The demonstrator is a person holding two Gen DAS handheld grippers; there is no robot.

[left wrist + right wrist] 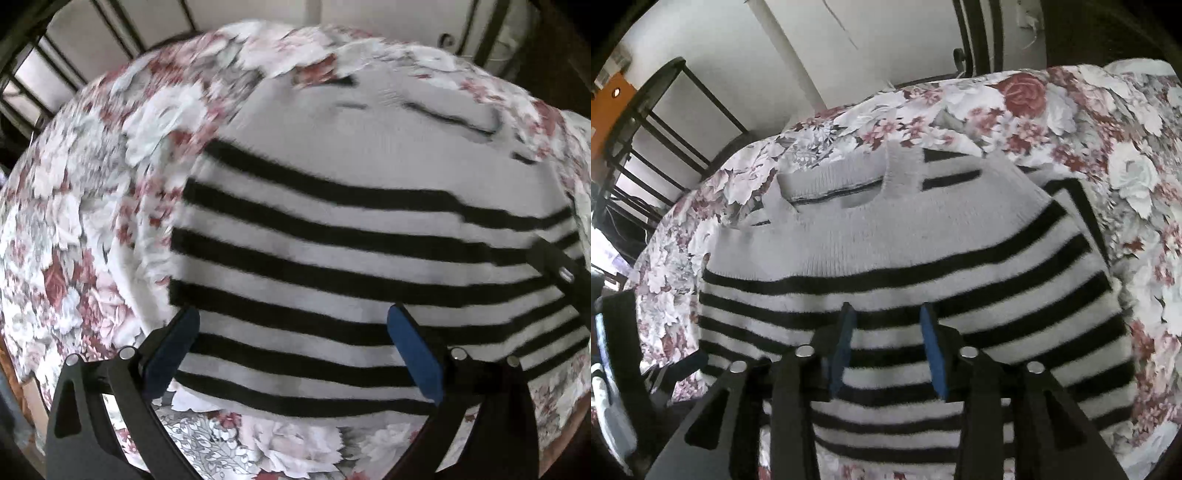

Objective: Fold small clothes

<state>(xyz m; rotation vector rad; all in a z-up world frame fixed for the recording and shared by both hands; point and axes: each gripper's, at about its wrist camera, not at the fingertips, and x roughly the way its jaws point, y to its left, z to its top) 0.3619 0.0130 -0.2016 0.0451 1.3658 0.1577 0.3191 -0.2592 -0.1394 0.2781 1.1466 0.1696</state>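
Left wrist view blurs the striped sweater (pixel 351 236) under the wide-open, empty left hand-held gripper (pixel 293 314); right hand-held gripper (pixel 886 314) half-open, empty.

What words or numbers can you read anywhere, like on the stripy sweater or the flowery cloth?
None can be read.
Striped sweater: only black and white stripes, no label or print showing.
Flowery cloth: a flower pattern, no writing.
Orange thing by the wall: too small and blurred to tell whether it carries any text.
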